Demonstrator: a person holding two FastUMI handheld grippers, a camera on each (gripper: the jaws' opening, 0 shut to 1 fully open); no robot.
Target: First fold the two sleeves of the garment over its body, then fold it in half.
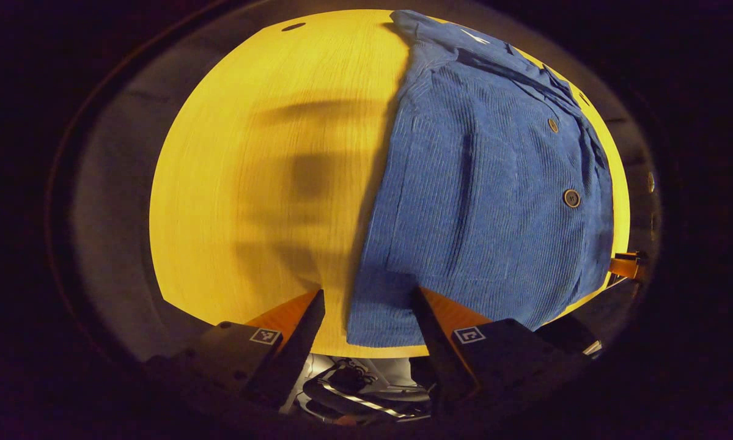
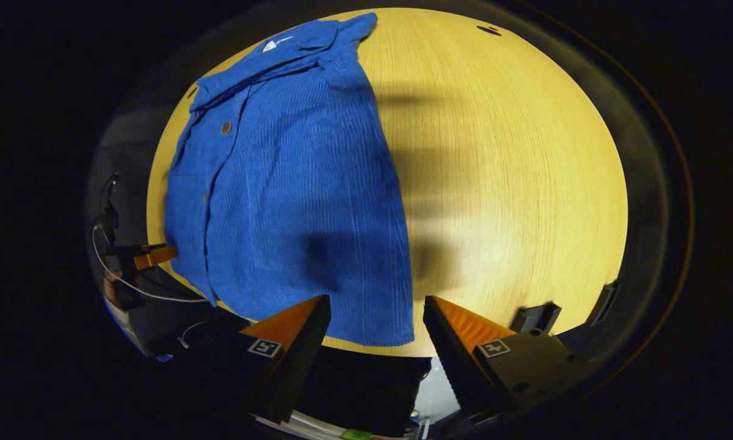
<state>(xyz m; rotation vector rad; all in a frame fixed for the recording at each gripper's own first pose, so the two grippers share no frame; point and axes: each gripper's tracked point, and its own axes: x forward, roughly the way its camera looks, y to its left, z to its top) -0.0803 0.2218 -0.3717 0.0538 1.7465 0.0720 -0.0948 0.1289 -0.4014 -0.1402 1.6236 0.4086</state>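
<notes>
A blue corduroy shirt lies flat on the round yellow wooden table, collar at the far end and buttons facing up. No sleeve sticks out past its sides. My left gripper is open at the near hem, its fingers on either side of the hem's left corner. In the right gripper view the shirt takes up the left half of the table. My right gripper is open over the hem's right corner. Each gripper shows small at the other view's edge: the right gripper and the left gripper.
The table's near edge runs just under both sets of fingers. A small dark hole sits near the far rim of the table, also seen as a hole in the right gripper view. Cables and a person's hand are low on the left.
</notes>
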